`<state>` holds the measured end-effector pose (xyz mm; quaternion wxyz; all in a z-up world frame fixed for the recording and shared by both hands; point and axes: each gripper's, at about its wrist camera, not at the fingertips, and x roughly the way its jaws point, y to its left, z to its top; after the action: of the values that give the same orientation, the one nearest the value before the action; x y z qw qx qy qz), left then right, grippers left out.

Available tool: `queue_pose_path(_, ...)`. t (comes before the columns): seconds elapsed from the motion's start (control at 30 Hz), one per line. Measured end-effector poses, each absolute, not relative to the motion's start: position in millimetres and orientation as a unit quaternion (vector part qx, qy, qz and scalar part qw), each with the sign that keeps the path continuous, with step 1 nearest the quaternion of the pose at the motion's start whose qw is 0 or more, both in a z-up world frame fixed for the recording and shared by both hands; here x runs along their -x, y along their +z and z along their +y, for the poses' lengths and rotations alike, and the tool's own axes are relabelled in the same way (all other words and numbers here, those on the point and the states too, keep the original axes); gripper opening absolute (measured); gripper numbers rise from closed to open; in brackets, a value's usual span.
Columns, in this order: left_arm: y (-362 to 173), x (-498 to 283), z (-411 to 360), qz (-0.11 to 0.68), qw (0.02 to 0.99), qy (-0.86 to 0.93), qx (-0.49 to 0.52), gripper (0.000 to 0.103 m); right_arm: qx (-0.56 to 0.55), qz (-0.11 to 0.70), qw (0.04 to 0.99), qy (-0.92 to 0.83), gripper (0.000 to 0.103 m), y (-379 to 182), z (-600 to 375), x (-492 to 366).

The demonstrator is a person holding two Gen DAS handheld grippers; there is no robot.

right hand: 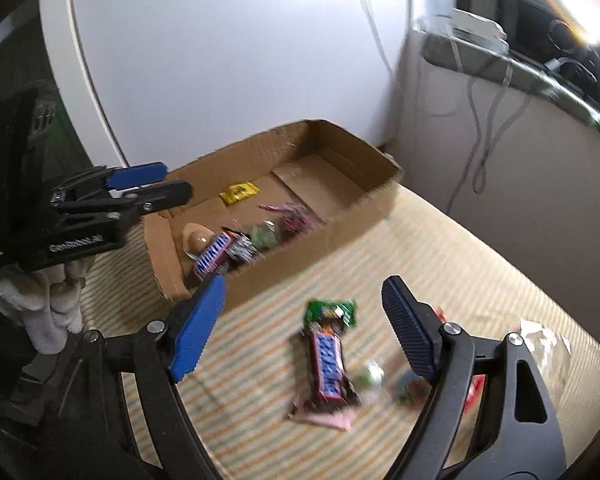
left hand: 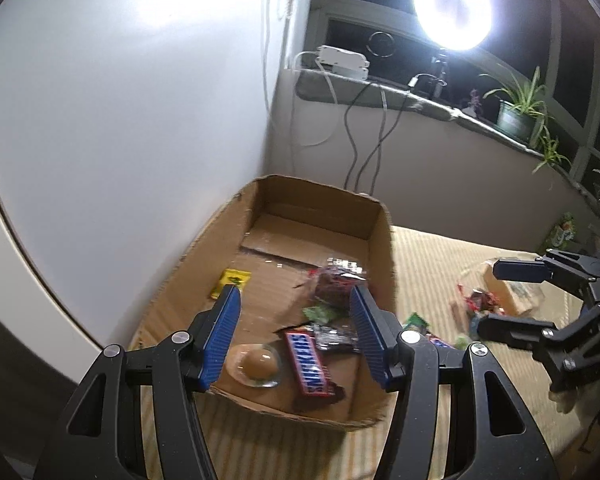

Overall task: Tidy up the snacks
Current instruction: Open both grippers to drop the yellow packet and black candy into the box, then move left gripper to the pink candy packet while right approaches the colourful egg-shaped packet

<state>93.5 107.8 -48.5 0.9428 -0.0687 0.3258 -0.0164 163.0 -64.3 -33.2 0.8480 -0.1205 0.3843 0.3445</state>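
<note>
An open cardboard box [left hand: 380,216] [right hand: 340,236] sits on a striped mat. Inside lie a Snickers bar [left hand: 310,364] [right hand: 212,256], a round jelly cup [left hand: 258,364] [right hand: 198,240], a yellow packet [left hand: 230,282] [right hand: 239,192] and several dark and green wrapped snacks [left hand: 334,284]. My left gripper [left hand: 296,300] [right hand: 152,186] is open and empty above the box's near end. My right gripper [right hand: 304,292] [left hand: 488,296] is open and empty above loose snacks on the mat: a second Snickers bar [right hand: 329,364], a green packet [right hand: 332,312] and small wrapped candies [right hand: 372,376].
A clear-wrapped snack [left hand: 508,292] and other wrappers lie on the mat [right hand: 460,264] at right. A white curved board [left hand: 120,120] stands behind the box. A windowsill with cables, a bright lamp [left hand: 452,10] and potted plants [left hand: 518,114] runs along the back.
</note>
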Motion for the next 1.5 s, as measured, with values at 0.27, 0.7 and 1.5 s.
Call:
queue_pose_path(0.27,-45.8,-83.2,70.8,0.328,0.941,-0.054,0.058,0.056,0.096,0.385,0.861,0.317,0.083,-35.4,-119.4,-161.9)
queue_pose_path(0.7,-61.6,-71.7,7.8,0.359,0.924,-0.125,0.041,0.056,0.055,0.427,0.858,0.281,0.065,-58.2,-178.3,-171.1)
queue_pose_path(1.5,-115.5,-90.6,-35.1,0.443,0.877,-0.185,-0.01,0.056,0.058,0.478,0.829,0.284,0.058,-110.5,-157.1,-197.9)
